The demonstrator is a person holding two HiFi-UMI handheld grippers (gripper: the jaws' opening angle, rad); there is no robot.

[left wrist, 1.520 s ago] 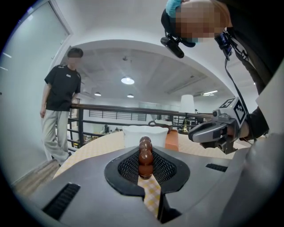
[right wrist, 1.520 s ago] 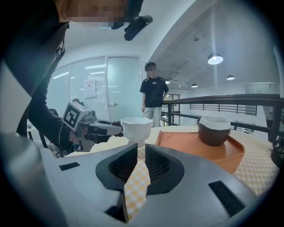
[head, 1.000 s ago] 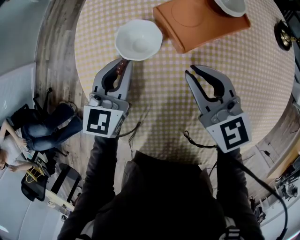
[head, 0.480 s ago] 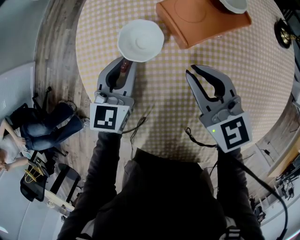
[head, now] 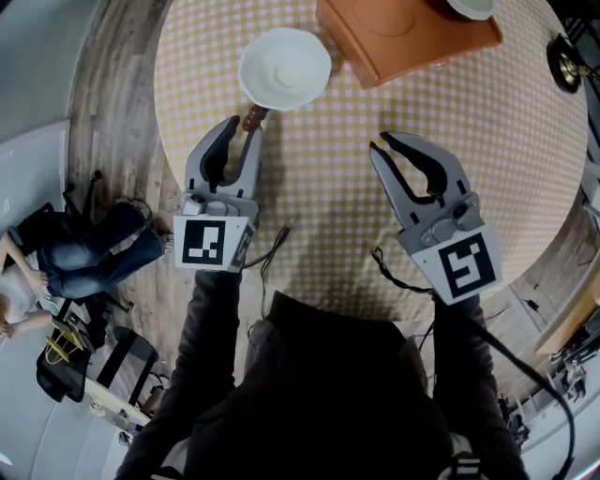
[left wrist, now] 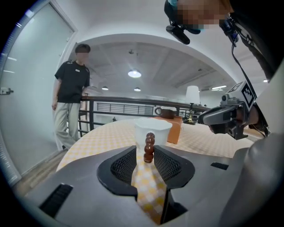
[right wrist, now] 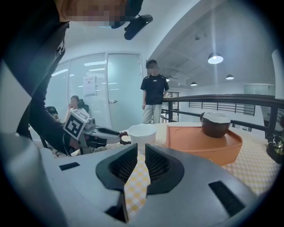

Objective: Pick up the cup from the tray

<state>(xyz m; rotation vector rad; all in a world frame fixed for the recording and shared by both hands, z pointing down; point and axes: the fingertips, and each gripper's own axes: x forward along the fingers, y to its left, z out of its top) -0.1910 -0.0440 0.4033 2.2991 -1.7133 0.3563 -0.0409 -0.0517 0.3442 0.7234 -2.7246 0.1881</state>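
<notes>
Loosening after its earlier clamp, the left tool (head: 244, 126) is being opened around the brown handle (head: 251, 117), so the white cup (head: 284, 67) is being released onto the table (head: 337, 206) near the tray (head: 403, 37). The right tool (head: 382, 142) is being held slightly parted, empty. A second cup (head: 469, 7) is being cut off at the head view's edge.

L gripper (head: 244, 129) opening (R gripper (head: 381, 141) ajar)

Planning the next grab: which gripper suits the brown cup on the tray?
Right. The right gripper is empty, facing the brown cup; the left gripper is opening around the handle of the white cup.
</notes>
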